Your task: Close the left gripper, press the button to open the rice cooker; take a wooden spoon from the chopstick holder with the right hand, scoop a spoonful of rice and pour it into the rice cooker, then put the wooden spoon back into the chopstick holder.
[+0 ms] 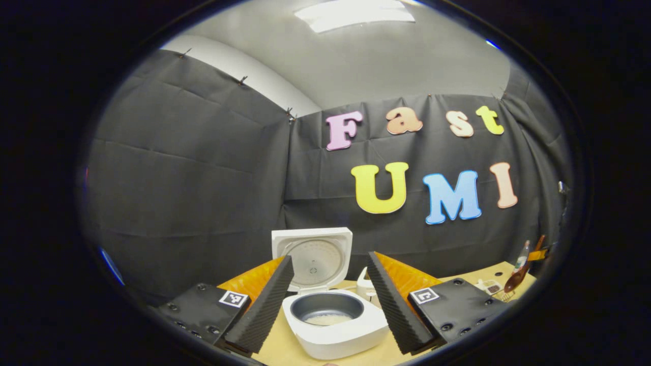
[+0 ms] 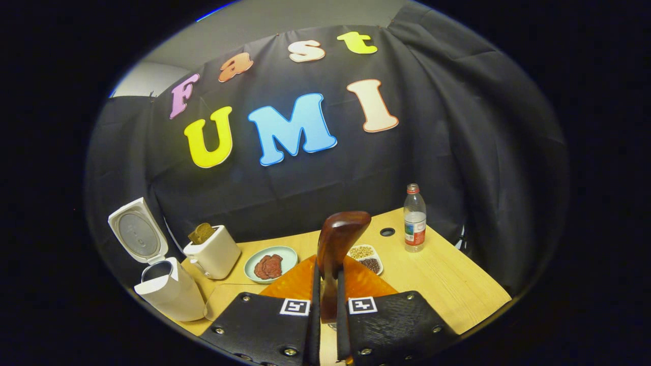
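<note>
The white rice cooker (image 1: pixel 335 330) stands open, its lid (image 1: pixel 311 256) upright. A little pale rice lies in the dark inner pot (image 1: pixel 325 307). My left gripper (image 1: pixel 330 260) is open, its fingers spread to either side of the cooker and a short way in front of it. My right gripper (image 2: pixel 328 290) is shut on the handle of the wooden spoon (image 2: pixel 341 234), whose dark brown bowl points forward above the table. The cooker (image 2: pixel 168 292) sits at the far left of the right gripper view. The spoon (image 1: pixel 518 278) also appears at the far right of the left gripper view.
On the wooden table (image 2: pixel 447 284) stand a white toaster (image 2: pixel 213 254) with bread in it, a plate of meat (image 2: pixel 269 264), a small dish of beans (image 2: pixel 367 258) and a water bottle (image 2: pixel 414 218). A small wire holder (image 1: pixel 504 294) sits under the spoon.
</note>
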Action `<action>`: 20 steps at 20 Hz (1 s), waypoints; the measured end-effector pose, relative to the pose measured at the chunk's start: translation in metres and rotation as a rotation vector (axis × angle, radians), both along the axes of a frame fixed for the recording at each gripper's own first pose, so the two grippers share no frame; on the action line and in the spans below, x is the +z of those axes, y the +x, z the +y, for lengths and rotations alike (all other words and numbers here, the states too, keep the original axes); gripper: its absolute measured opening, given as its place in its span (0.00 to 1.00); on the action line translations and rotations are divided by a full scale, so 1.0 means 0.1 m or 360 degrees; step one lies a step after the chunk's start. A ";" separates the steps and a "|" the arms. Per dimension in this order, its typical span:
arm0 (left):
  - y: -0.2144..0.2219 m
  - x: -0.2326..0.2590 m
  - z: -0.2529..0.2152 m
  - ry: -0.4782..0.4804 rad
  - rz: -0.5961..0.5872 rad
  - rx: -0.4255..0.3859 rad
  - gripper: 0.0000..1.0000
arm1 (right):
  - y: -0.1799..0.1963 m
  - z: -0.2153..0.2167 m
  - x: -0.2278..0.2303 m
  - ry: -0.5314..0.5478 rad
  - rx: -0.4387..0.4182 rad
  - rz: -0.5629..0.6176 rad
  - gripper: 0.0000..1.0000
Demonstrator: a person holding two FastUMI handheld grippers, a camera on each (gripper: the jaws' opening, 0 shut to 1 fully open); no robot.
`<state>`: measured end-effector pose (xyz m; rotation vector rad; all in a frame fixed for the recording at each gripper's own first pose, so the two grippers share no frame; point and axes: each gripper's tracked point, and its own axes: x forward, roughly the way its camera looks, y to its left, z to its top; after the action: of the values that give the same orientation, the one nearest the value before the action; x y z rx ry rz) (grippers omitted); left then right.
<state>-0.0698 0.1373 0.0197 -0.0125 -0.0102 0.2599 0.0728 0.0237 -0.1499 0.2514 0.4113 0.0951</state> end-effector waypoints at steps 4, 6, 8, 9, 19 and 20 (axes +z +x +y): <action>-0.07 -0.06 0.11 -0.0023 0.0010 0.0005 0.95 | 0.00 0.31 0.10 0.0019 0.0077 -0.0023 0.13; -0.10 -0.11 0.18 -0.0025 0.0022 0.0014 1.00 | 0.02 0.47 0.10 0.0030 0.0116 -0.0020 0.13; -0.15 -0.12 0.26 -0.0024 0.0031 0.0024 0.95 | 0.02 0.64 0.06 0.0048 0.0150 -0.0010 0.13; -0.18 -0.13 0.30 -0.0022 0.0035 0.0030 1.00 | 0.02 0.72 0.04 0.0055 0.0168 -0.0002 0.13; -0.33 -0.19 0.58 0.0014 0.0082 0.0051 1.00 | 0.02 1.35 -0.51 -0.0037 0.0289 0.0127 0.13; -0.35 -0.20 0.60 0.0013 0.0085 0.0049 1.00 | 0.02 1.39 -0.60 -0.0067 0.0296 0.0143 0.13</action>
<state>-0.1043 0.1975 -0.0006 0.0026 0.0418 0.2907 0.0745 0.1628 -0.2096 0.1759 0.5254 0.2580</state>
